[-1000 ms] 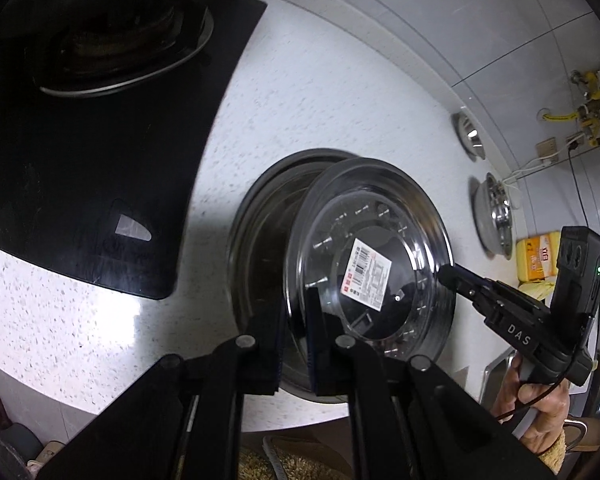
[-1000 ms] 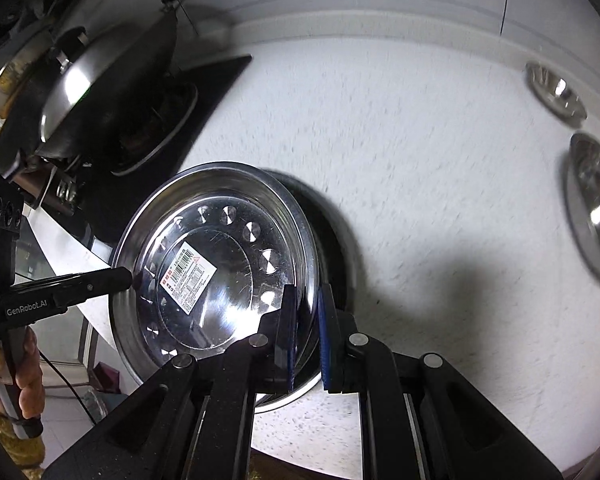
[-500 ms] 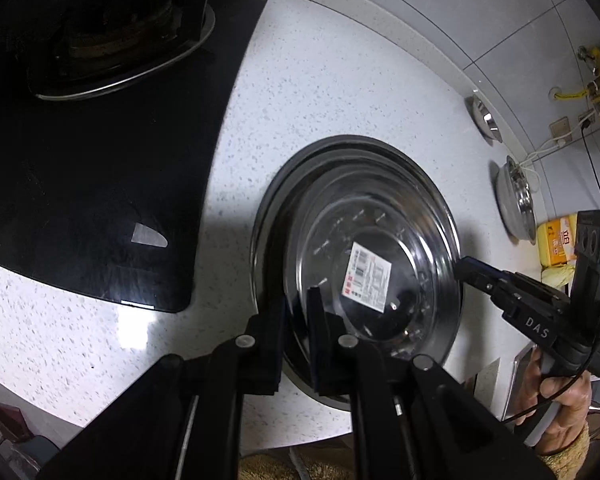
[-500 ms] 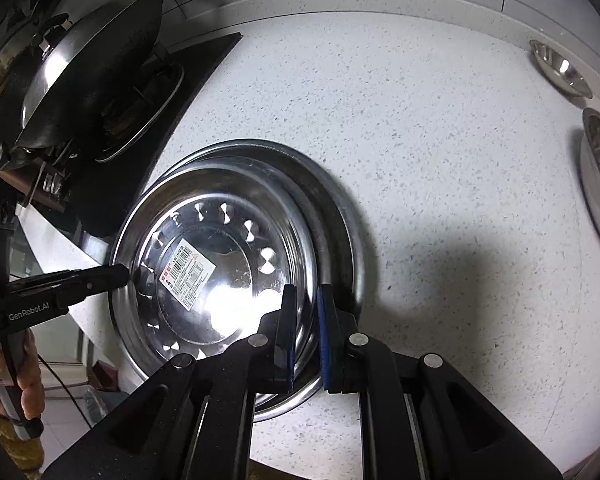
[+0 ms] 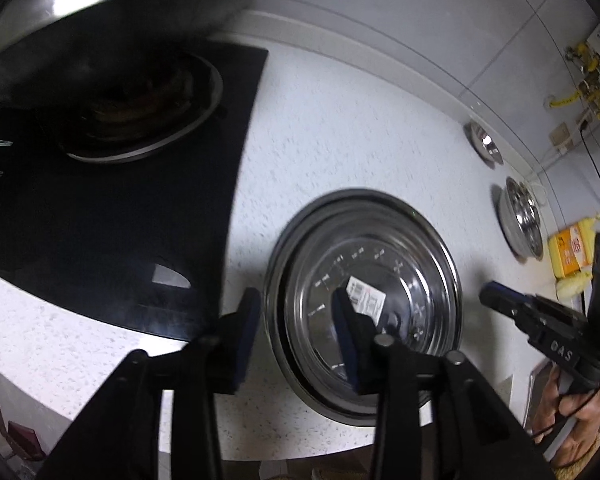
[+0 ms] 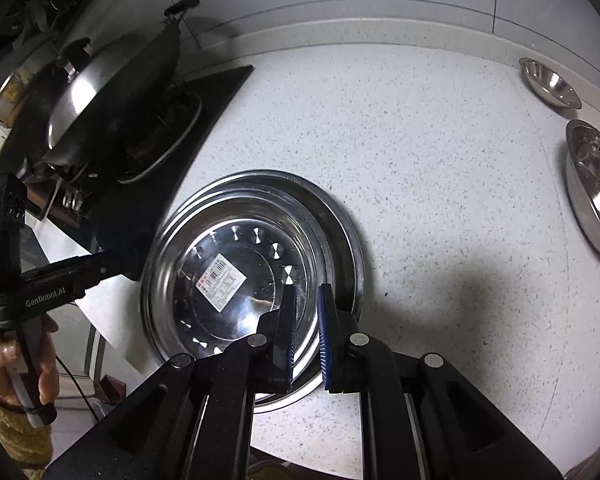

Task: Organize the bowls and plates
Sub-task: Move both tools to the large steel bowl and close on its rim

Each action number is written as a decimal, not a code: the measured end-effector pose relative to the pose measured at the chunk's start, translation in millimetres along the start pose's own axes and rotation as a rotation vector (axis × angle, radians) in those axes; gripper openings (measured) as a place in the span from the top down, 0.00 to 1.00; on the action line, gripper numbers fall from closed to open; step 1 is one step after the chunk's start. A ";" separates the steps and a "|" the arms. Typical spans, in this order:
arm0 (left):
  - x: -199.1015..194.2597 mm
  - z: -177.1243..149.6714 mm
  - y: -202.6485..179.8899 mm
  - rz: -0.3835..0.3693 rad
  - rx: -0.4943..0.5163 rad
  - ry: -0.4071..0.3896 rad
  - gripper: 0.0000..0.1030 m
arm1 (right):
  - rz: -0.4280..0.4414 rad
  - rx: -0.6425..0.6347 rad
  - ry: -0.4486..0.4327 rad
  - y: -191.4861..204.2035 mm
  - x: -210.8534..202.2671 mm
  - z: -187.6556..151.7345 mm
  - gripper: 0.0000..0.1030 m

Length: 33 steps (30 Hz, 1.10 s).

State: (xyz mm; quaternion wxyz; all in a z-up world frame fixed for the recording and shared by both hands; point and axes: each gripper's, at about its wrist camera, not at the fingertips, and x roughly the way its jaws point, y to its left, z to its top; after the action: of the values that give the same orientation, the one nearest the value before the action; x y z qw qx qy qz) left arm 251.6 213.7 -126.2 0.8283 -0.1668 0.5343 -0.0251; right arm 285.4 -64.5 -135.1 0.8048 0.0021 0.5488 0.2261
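Now that both hand-held grippers, left (image 5: 296, 320) and right (image 6: 306, 320), have spread apart, the plate (image 6: 236, 276) sits stacked on the worktop (image 6: 440, 160), so bowls next.

"GenRobot.AI" on left hand-held gripper (image 6: 100, 270); "DAS" on right hand-held gripper (image 5: 496, 294)

Left gripper (image 5: 296, 330) and right gripper (image 6: 307, 334), jaws apart.

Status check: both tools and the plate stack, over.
Left tool open, straddling the rim. Right tool open too. Labelled round steel plate nested in larger steel plate on white speckled counter. Nothing blocking.
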 end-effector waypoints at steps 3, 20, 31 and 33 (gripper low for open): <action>-11.4 -0.4 -6.1 -0.006 -0.019 -0.024 0.50 | 0.012 0.015 -0.024 -0.5 -7.8 -2.9 0.81; 13.3 18.8 -157.3 -0.221 0.029 -0.043 0.41 | -0.114 0.195 -0.177 -140.8 -96.1 -11.2 0.43; 109.9 55.7 -302.1 -0.282 0.124 0.007 0.39 | -0.249 0.359 -0.189 -300.8 -145.4 -11.1 0.43; 129.4 66.6 -322.2 -0.261 0.142 0.023 0.39 | -0.243 0.371 -0.181 -323.1 -143.6 -6.0 0.43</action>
State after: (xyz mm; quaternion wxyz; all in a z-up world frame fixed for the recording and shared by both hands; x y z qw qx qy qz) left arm 410.5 -102.0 -117.2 0.8216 -0.1755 0.5142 -0.1725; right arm 354.4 -408.6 -92.0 0.8579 0.1042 0.5027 0.0219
